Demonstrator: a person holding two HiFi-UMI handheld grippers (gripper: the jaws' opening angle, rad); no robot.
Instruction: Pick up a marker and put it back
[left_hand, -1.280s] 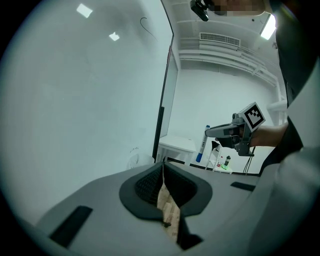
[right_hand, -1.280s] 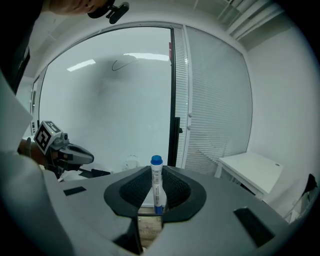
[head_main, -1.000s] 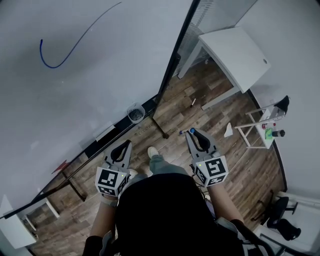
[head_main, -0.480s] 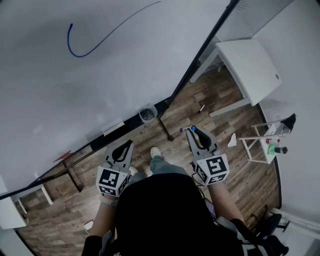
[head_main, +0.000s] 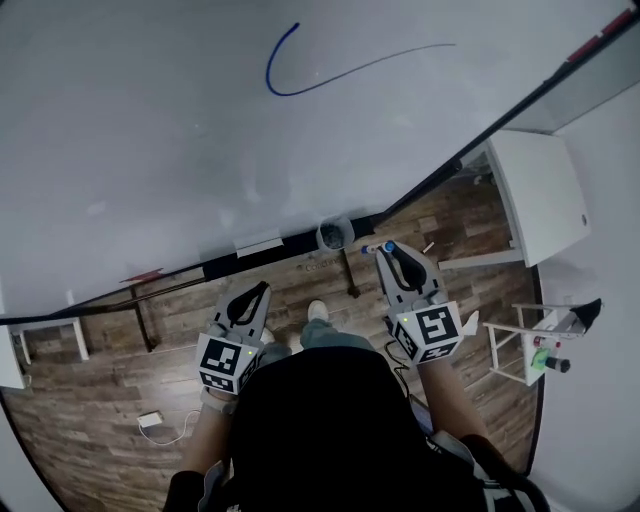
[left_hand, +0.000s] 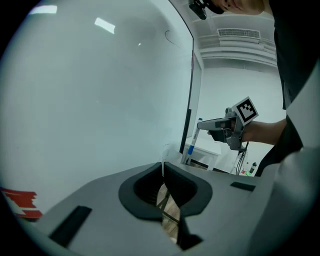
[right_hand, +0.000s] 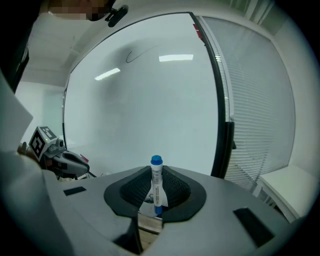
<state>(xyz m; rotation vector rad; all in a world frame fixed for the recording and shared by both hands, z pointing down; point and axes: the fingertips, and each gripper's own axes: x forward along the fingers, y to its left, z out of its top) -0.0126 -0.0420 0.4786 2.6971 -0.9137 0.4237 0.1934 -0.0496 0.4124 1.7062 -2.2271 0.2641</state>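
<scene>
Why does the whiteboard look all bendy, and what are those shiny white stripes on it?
Right gripper view: the wide lens bends the whiteboard edge into a curve; the stripes look like lights reflected; the marker looks sharp. Left gripper view: same bending and glare, dark corners. Head view: the edge bows, no stripes.

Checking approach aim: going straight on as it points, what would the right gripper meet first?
Probably the whiteboard, low on its face. The right gripper, shut on the marker, faces it; depth unclear.
</scene>
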